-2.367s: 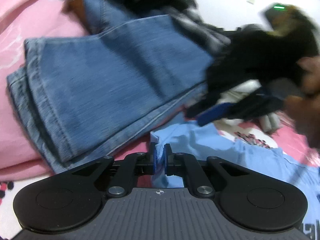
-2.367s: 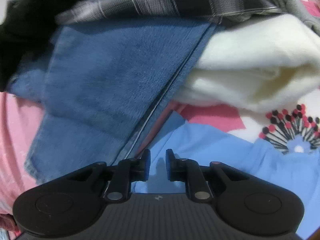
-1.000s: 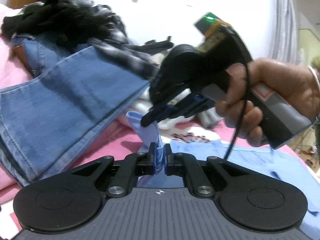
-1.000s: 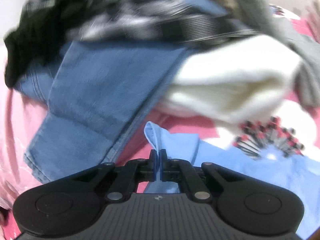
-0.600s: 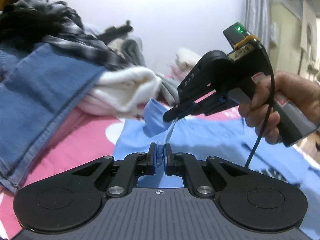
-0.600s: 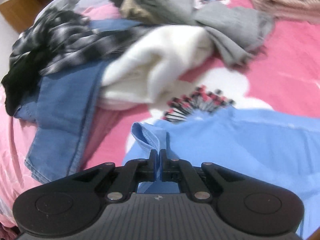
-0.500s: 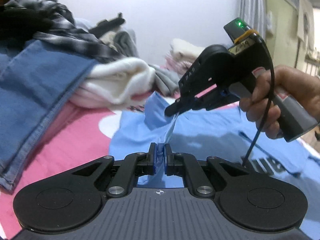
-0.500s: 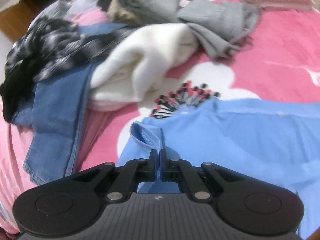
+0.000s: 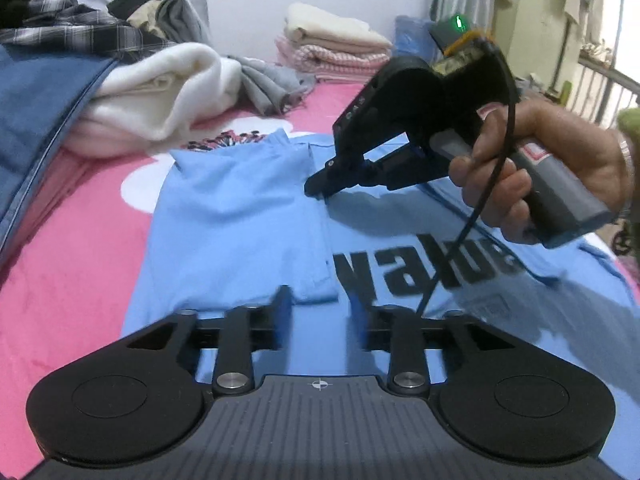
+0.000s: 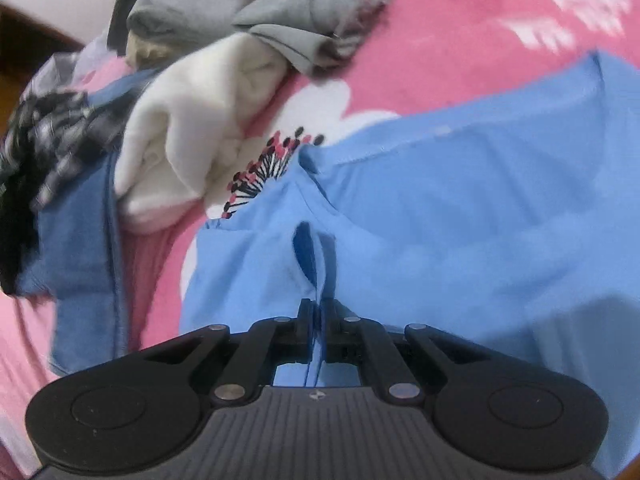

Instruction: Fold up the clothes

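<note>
A light blue T-shirt (image 9: 240, 208) with black lettering lies spread on the pink bed, its left side folded inward over the body. My left gripper (image 9: 320, 312) hovers low over the shirt's near edge. Its jaws are opening and nothing is between them. My right gripper (image 9: 316, 190), held in a person's hand (image 9: 520, 168), reaches down to the far part of the fold. In the right wrist view the right gripper (image 10: 318, 312) is shut on a pinched ridge of the blue T-shirt (image 10: 460, 220).
Blue jeans (image 9: 32, 100), a plaid shirt (image 9: 72, 32), a white fleece garment (image 9: 152, 92) and a grey garment (image 9: 264, 80) are heaped at the left and back. A folded stack (image 9: 336, 52) sits by the wall. Pink bedsheet (image 9: 72, 260) shows left of the shirt.
My left gripper has let go of the shirt edge and its jaws have parted. The folded flap now lies flat. My right gripper has come down onto the shirt, still pinching fabric.
</note>
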`<action>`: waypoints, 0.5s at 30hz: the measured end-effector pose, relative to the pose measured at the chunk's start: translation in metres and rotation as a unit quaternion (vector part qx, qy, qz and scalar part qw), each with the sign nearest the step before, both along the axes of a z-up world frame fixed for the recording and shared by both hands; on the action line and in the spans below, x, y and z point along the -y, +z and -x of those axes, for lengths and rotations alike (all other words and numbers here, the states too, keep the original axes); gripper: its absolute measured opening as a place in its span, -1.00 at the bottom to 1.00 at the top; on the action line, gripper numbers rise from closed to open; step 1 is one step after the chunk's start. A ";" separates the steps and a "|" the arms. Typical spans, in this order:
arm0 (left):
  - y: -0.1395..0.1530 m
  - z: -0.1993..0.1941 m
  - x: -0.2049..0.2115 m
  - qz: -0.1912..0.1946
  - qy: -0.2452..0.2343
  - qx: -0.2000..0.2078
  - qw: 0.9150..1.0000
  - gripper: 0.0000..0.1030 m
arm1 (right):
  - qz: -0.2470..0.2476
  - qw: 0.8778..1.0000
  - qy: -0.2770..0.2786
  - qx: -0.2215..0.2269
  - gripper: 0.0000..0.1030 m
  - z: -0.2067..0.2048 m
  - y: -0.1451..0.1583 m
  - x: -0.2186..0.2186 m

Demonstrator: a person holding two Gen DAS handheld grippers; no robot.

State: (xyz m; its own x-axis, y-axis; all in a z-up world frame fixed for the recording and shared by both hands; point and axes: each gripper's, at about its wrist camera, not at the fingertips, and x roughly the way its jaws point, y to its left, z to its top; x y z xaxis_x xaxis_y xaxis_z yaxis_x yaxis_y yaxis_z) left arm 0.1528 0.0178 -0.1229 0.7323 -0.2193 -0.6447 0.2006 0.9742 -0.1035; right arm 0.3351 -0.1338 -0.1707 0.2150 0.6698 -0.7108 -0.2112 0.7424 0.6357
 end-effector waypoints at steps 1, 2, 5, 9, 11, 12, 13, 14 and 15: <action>0.005 0.006 -0.008 0.004 0.001 -0.001 1.000 -0.22 | -0.008 1.000 -0.001 -0.008 -0.91 0.000 -0.001 0.004; 0.009 0.010 -0.015 0.003 0.009 -0.002 1.000 -0.21 | -0.013 1.000 -0.002 -0.015 -0.86 0.002 -0.001 0.007; 0.020 0.018 -0.036 -0.022 0.039 -0.003 0.999 -0.21 | -0.025 0.999 0.002 -0.031 -0.61 0.006 0.000 0.015; 0.019 0.012 -0.047 -0.092 0.050 -0.013 0.994 -0.21 | -0.027 0.998 0.022 -0.055 -0.52 0.018 0.001 0.014; 0.011 0.006 -0.045 -0.116 0.034 -0.026 0.992 -0.21 | -0.020 0.997 0.039 -0.064 -0.51 0.025 0.003 0.011; 0.007 0.005 -0.043 -0.129 0.028 -0.027 0.991 -0.21 | -0.015 0.996 0.048 -0.067 -0.51 0.028 0.004 0.009; 0.002 0.005 -0.041 -0.142 0.024 -0.026 0.989 -0.22 | -0.010 0.996 0.057 -0.067 -0.51 0.031 0.006 0.008; -0.001 0.005 -0.040 -0.154 0.020 -0.024 0.988 -0.22 | -0.003 0.996 0.064 -0.068 -0.51 0.035 0.007 0.006; -0.005 0.005 -0.039 -0.165 0.019 -0.020 0.986 -0.22 | 0.002 0.995 0.070 -0.068 -0.51 0.038 0.007 0.004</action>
State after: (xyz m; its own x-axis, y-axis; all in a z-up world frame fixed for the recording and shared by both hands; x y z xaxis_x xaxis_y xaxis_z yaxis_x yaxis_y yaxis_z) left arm 0.1476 0.0566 -0.1275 0.7083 0.0343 -0.7051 0.1664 0.9626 0.2139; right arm 0.2973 -0.1381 -0.1635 0.0214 0.6839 -0.7293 -0.2242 0.7141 0.6631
